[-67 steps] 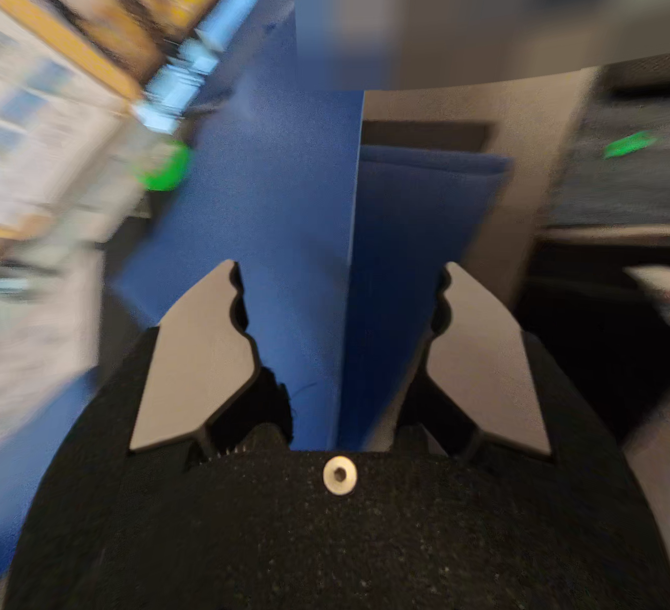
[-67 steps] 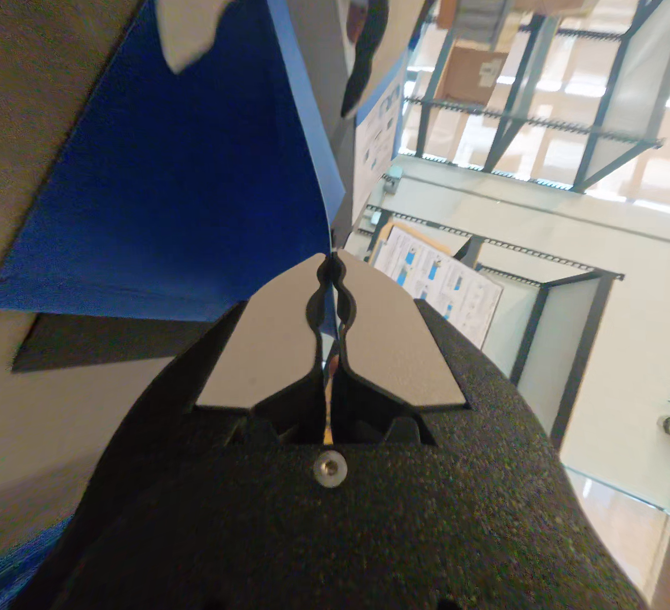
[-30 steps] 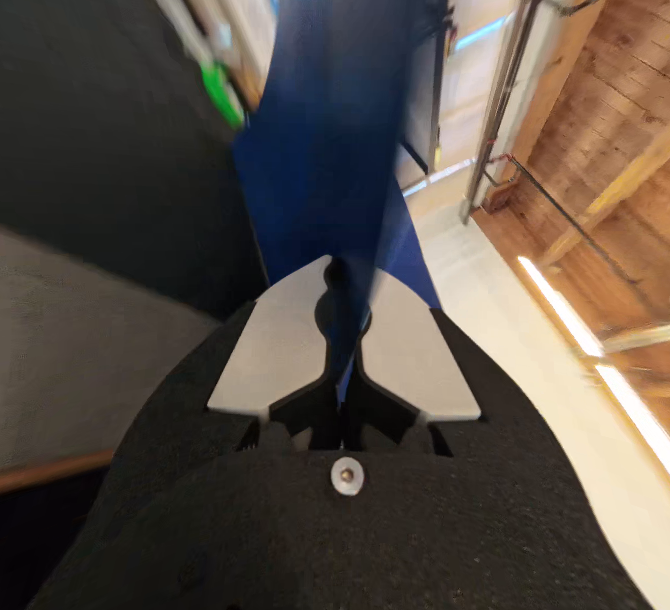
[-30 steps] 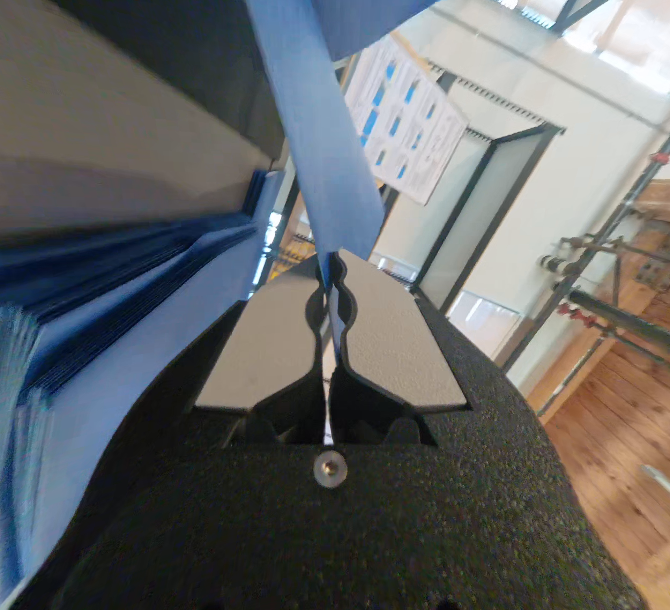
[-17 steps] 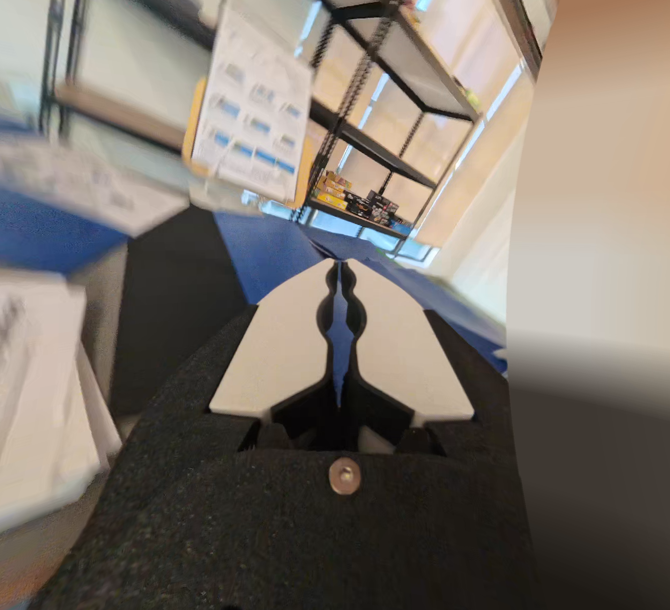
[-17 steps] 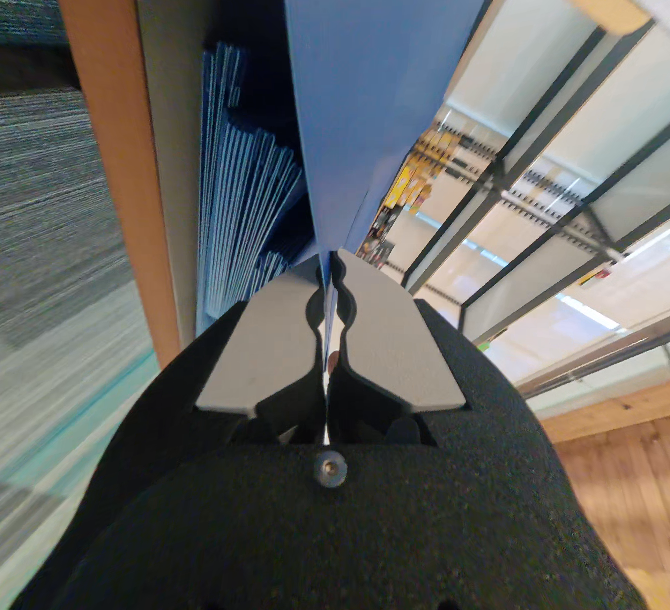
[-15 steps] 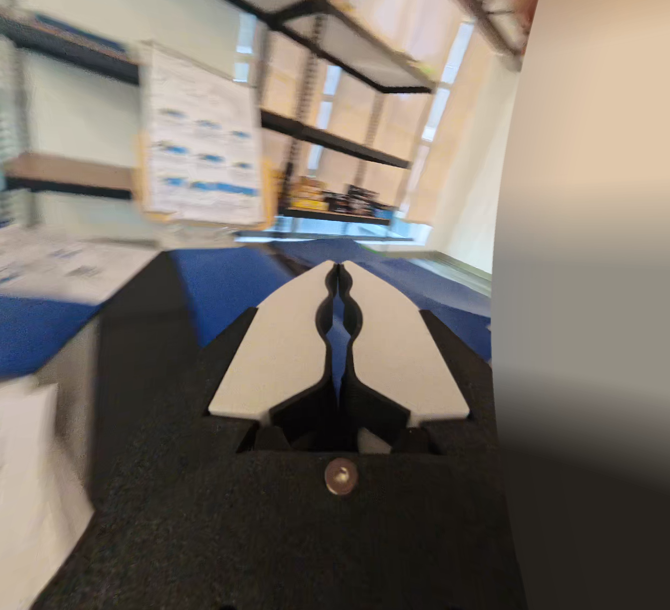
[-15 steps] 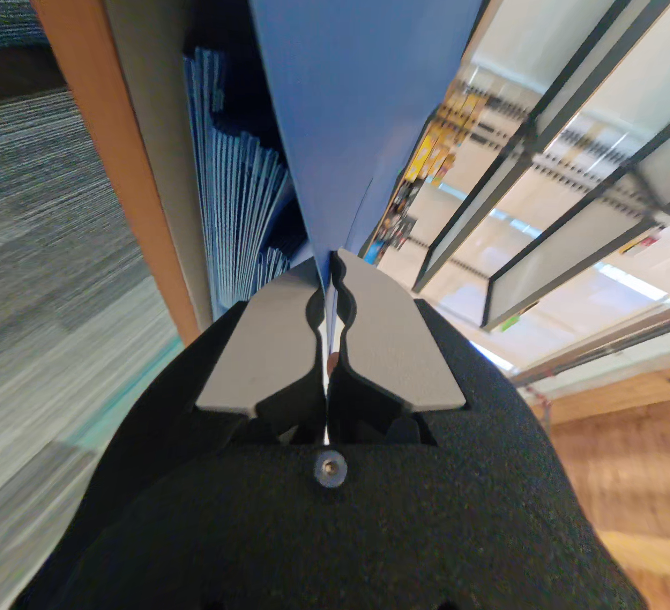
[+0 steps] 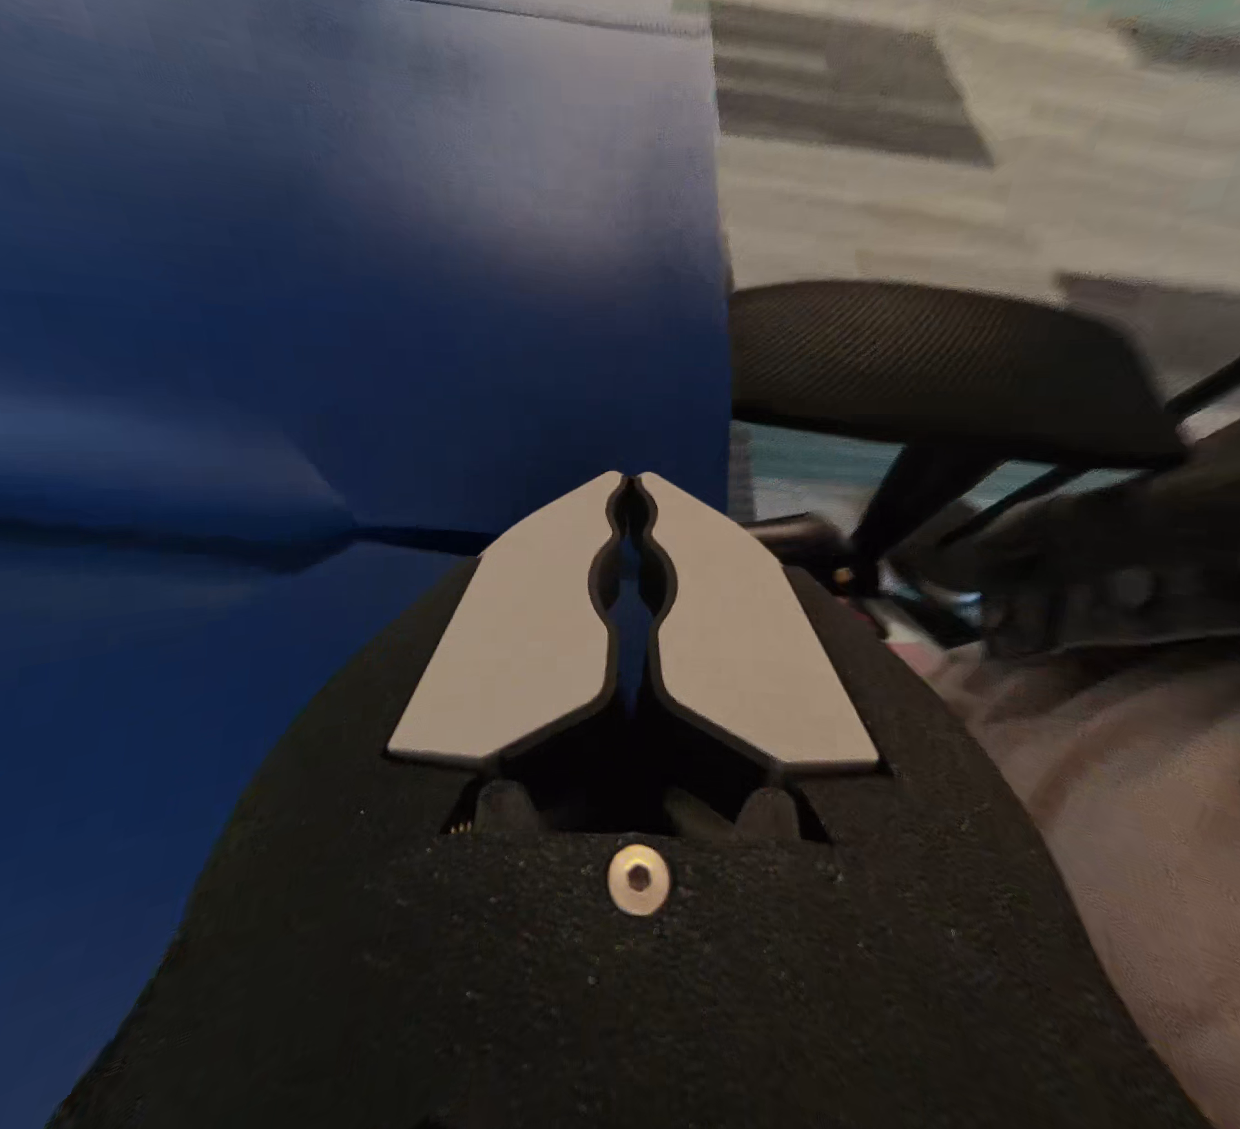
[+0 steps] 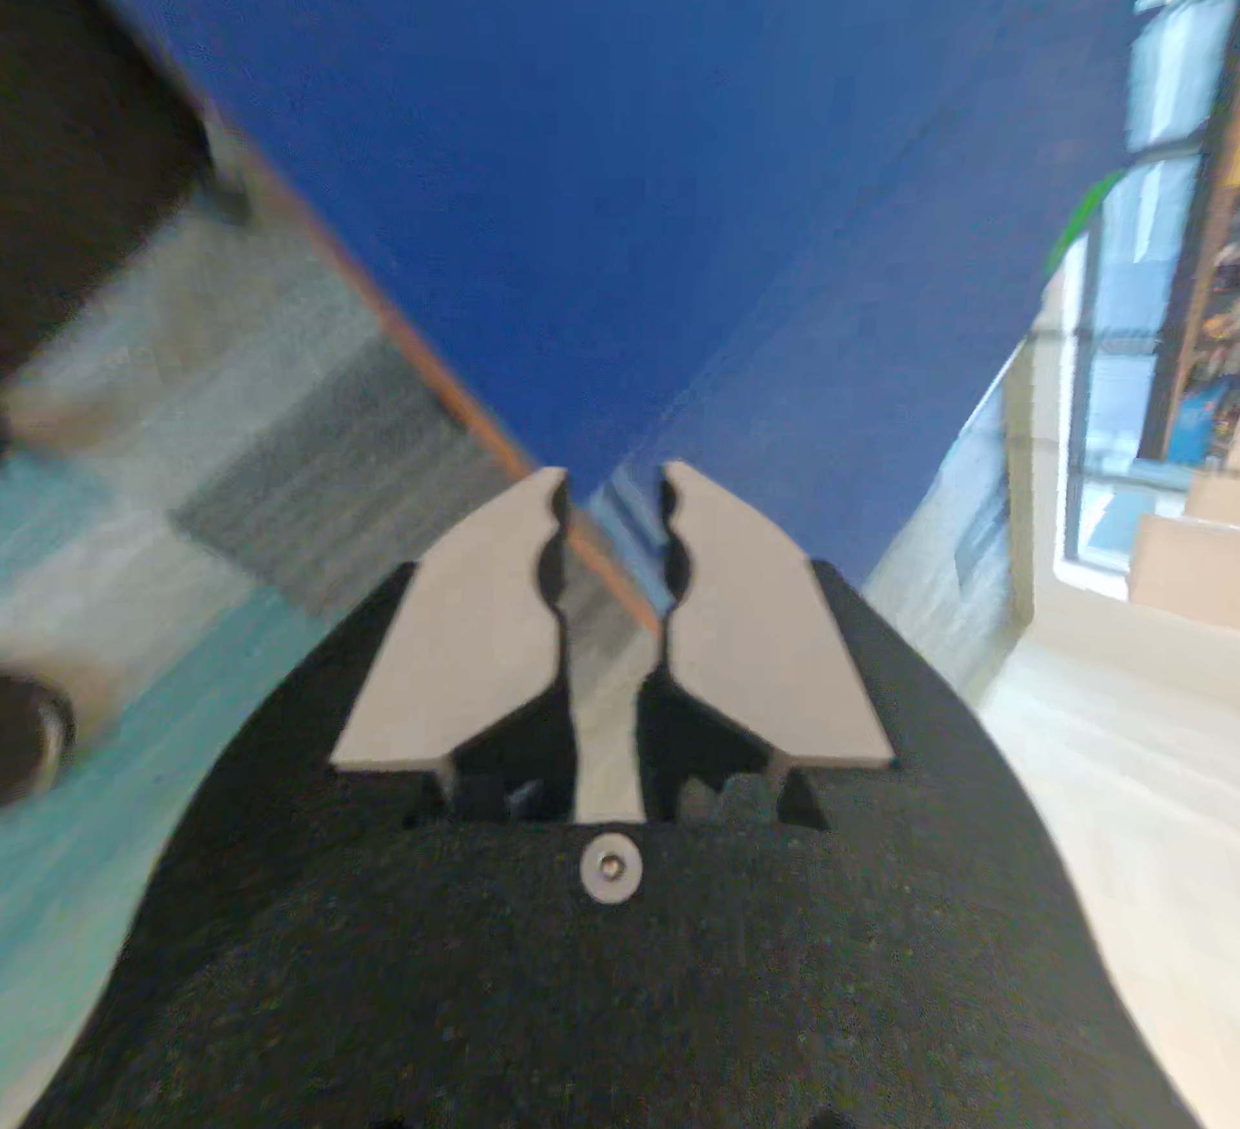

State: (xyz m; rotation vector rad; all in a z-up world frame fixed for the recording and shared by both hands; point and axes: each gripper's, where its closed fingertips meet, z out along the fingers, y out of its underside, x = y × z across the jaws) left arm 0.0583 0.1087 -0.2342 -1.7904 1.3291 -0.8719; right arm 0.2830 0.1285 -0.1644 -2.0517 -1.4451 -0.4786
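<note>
My left gripper (image 9: 631,479) is shut on a large dark blue sheet (image 9: 322,265), pinching it near its right edge; the sheet fills the left half of the left wrist view and is creased across. My right gripper (image 10: 614,476) is open a little, its jaws a small gap apart with nothing between them. The same blue sheet (image 10: 604,157) hangs just ahead of the right fingertips, its corner pointing down toward them, apart from the pads.
A black mesh office chair (image 9: 939,358) stands right of the sheet over grey patterned carpet (image 9: 872,157). A wooden edge (image 10: 416,345) runs diagonally in the right wrist view. Shelving and windows (image 10: 1174,224) stand at the far right; both views are blurred. The left gripper's tips are roughly 25 centimeters from the right gripper's.
My right gripper has opened and let go of the blue sheet. My left gripper still grips it. Both views swung from shelves and windows toward the carpet and chair.
</note>
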